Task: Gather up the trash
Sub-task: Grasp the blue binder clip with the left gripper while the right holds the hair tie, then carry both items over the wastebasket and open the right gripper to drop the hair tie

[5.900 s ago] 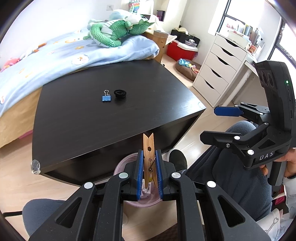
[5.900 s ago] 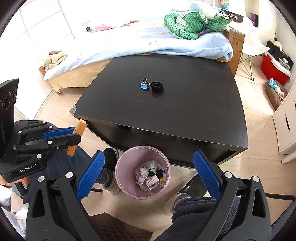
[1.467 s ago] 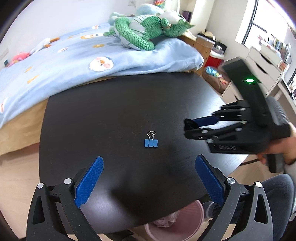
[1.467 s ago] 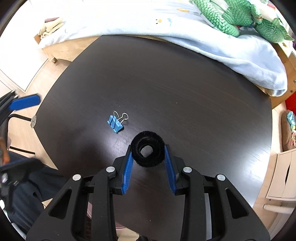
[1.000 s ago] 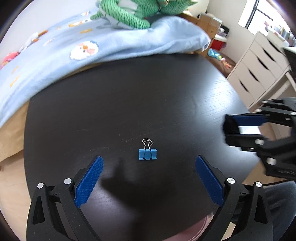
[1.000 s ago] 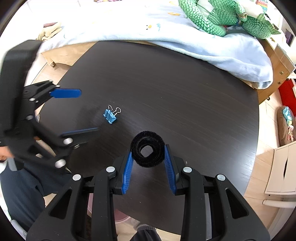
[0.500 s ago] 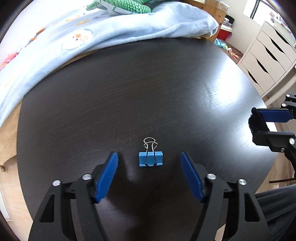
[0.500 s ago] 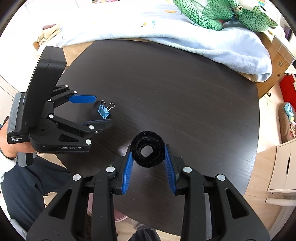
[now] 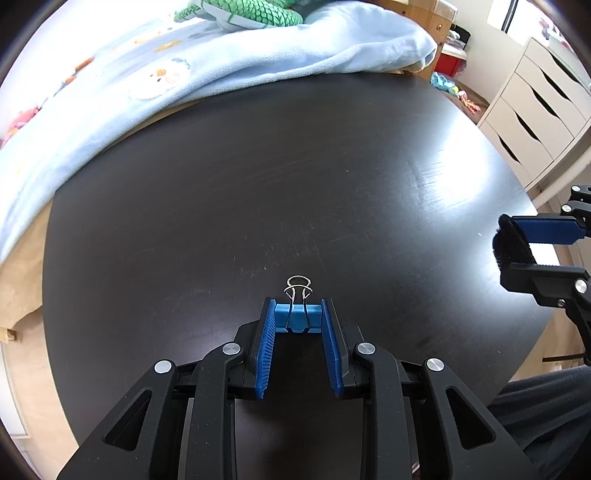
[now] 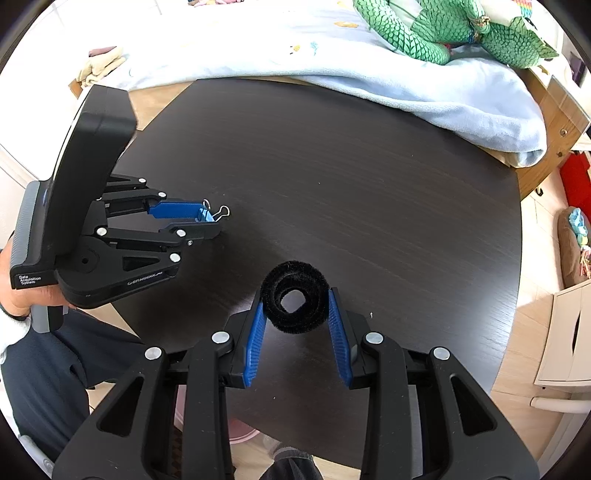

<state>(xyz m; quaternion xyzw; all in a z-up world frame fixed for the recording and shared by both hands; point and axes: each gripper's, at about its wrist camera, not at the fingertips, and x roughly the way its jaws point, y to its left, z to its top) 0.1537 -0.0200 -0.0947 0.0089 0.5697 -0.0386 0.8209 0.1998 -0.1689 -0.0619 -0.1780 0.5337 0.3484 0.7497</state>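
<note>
The left gripper point(image 9: 297, 314) pinches the blue clip point(image 9: 296, 320) on the black table point(image 9: 258, 184), wire loops pointing to 12 o'clock. The right gripper point(image 10: 295, 314) holds a black fuzzy ring point(image 10: 294, 301) above the table's near edge.

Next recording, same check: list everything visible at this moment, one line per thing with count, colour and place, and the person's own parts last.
binder clip: 1, blue with silver wire handles, on the table, between the left gripper's pads
fuzzy ring: 1, black, held above the table by the right gripper
table: 1, black-brown, in front of the bed
blanket: 1, light blue with printed patches, draped over the bed beyond the table
plush dragon: 1, green, on the blanket
drawer unit: 1, white, right of the table
bin: 1, pink, only its rim shows below the table's near edge
left gripper: 1, black with blue pads, closed on the binder clip
right gripper: 1, black with blue pads, closed on the fuzzy ring
</note>
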